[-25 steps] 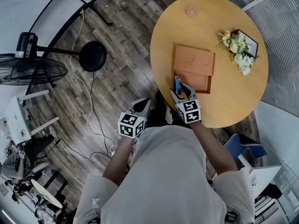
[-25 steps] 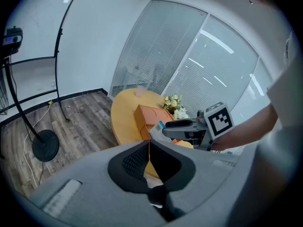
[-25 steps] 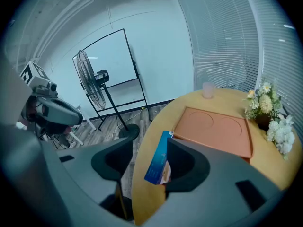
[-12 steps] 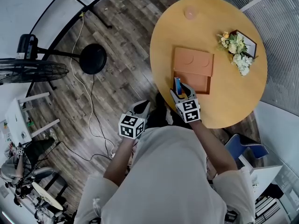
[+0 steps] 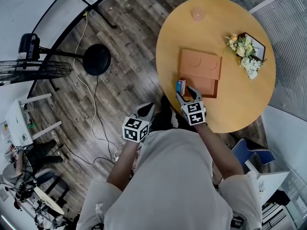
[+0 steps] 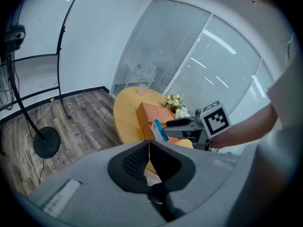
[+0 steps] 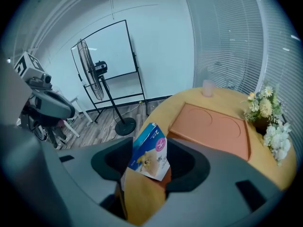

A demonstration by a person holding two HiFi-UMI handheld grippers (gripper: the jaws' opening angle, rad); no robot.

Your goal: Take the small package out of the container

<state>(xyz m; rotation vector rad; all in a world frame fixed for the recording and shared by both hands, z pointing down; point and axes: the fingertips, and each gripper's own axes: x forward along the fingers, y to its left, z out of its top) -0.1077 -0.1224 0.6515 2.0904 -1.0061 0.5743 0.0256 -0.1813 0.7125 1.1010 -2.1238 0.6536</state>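
My right gripper (image 5: 187,93) is shut on a small blue and white package (image 5: 180,86), which it holds just above the near left corner of the orange container (image 5: 201,84). The package (image 7: 150,152) stands tilted between the fingers in the right gripper view. The container's flat orange lid (image 5: 200,63) lies on its far side. My left gripper (image 5: 145,110) hangs over the wooden floor, left of the table, shut with nothing in it. From the left gripper view, the package (image 6: 159,130) shows in the right gripper (image 6: 163,125).
The round yellow table (image 5: 240,104) also carries a bunch of flowers (image 5: 247,51) by a small frame at its right and a pink cup (image 5: 197,14) at its far edge. A standing fan (image 5: 33,68) and cables are on the floor to the left.
The package has turned a little in the right gripper and sits slightly further left of the container's edge. The left gripper has stayed where it was.
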